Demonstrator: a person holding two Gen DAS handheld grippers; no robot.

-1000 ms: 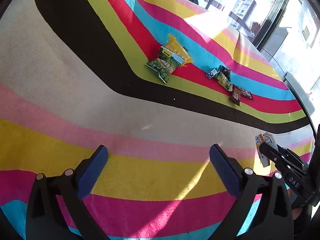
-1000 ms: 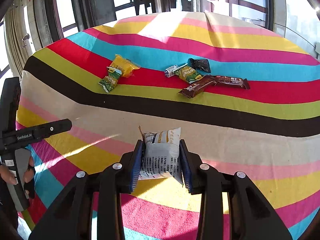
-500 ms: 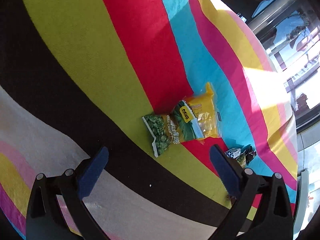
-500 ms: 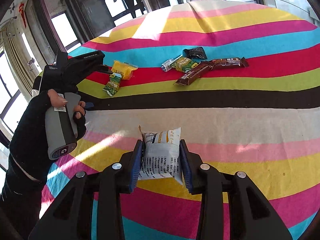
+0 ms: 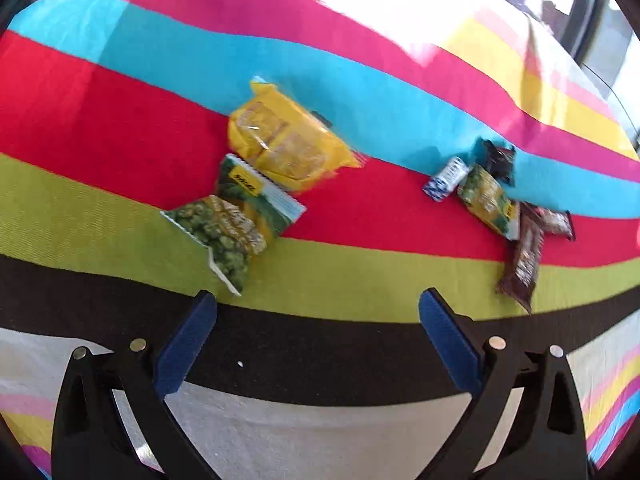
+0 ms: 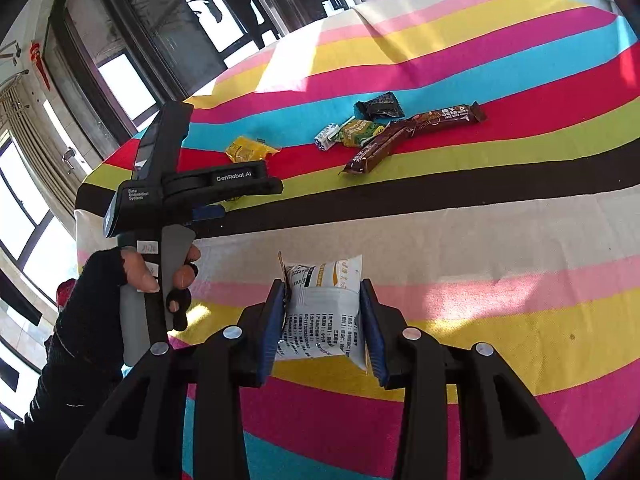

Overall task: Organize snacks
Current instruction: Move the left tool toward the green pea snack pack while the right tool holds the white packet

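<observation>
White-and-orange snack pouch (image 6: 322, 312) sits clamped between my right fingers (image 6: 323, 322), blue pads pressing both its sides, held up over the yellow and pink stripes near the front edge of the striped table (image 6: 500, 240). Grip is on the lower half only and the pouch is soft and puffy, so if the pads ease off any more it could slide out or tip forward before I reach a pile. My left fingers (image 5: 316, 336) are wide apart and hold nothing, hovering over the black stripe and aimed at the green pea packet (image 5: 224, 224), which is overlapped by a second green packet (image 5: 256, 192) and the yellow packet (image 5: 286, 140) toward the far left of the table. Risk there: closing on the pea packet could drag the packets on top or pinch two at once, since they lie on each other. Left view is blurred, so I may misjudge where the corner of that packet is. The other pile, further right, has a small blue-white pack (image 5: 446, 178), a green bar pack (image 5: 488, 200), a black pack (image 5: 498, 158) and two brown bars (image 5: 524, 264), all touching or overlapping; dropping the pouch from height could scatter them. Both hands are close together on the left side, my left hand (image 6: 132, 280) near the right tool, so a bump is possible too.
</observation>
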